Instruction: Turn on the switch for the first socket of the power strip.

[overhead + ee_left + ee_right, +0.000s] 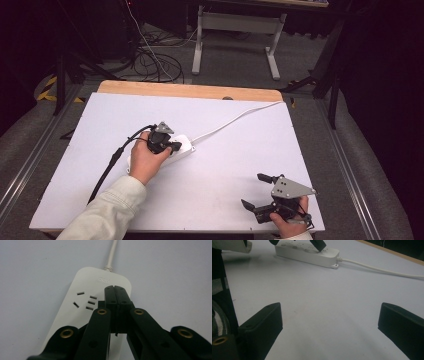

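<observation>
- On the white desk [210, 175], left of its middle, a white power strip [82, 302] lies flat, its white cord [235, 120] running off toward the far right edge
- Over the cord end of the strip, the left tool [115, 291] has its jaws pressed together, tips resting on the strip's top beside a set of socket slots
- Near the front right corner, the right tool [257, 191] sits well apart from the strip, jaws spread wide over bare desk
</observation>
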Demonstrator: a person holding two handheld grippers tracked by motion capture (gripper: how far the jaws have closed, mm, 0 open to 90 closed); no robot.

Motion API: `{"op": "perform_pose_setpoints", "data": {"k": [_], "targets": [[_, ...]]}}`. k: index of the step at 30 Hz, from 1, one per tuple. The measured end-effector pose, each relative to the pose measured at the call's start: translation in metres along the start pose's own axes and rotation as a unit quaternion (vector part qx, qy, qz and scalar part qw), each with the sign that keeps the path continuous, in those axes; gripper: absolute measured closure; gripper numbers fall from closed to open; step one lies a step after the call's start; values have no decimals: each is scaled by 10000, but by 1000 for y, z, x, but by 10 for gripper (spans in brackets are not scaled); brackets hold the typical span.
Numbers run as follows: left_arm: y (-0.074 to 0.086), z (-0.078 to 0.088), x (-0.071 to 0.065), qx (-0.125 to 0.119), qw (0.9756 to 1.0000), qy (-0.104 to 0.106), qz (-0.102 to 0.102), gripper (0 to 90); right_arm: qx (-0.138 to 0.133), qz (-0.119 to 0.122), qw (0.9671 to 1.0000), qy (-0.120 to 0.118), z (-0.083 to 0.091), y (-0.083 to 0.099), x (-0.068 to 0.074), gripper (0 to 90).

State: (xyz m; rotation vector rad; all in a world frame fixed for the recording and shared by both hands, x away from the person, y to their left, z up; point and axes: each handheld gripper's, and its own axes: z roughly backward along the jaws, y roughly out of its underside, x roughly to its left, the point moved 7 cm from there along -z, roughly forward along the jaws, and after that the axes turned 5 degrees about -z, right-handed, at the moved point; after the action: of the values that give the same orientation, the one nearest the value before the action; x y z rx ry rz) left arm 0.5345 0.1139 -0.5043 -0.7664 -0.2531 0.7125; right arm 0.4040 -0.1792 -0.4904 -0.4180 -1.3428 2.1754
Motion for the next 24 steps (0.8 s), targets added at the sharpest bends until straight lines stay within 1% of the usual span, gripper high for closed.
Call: {"op": "perform_pose_setpoints", "data": {"k": [4,6,15,24], "targets": [[0,-1,-1,-24,10000,8,-45,900,0,1,10000,-4,0,0,0,62],[1,-1,-1,5,10000,16,-78,900,2,1,10000,-10,0,0,0,62],[2,-1,0,-7,9998,-90,-153,900,-4,8,10000,-28,0,0,1,62],[2,-1,0,-10,9997,-90,-208,900,12,12,10000,-33,-1,0,1,62]]}}
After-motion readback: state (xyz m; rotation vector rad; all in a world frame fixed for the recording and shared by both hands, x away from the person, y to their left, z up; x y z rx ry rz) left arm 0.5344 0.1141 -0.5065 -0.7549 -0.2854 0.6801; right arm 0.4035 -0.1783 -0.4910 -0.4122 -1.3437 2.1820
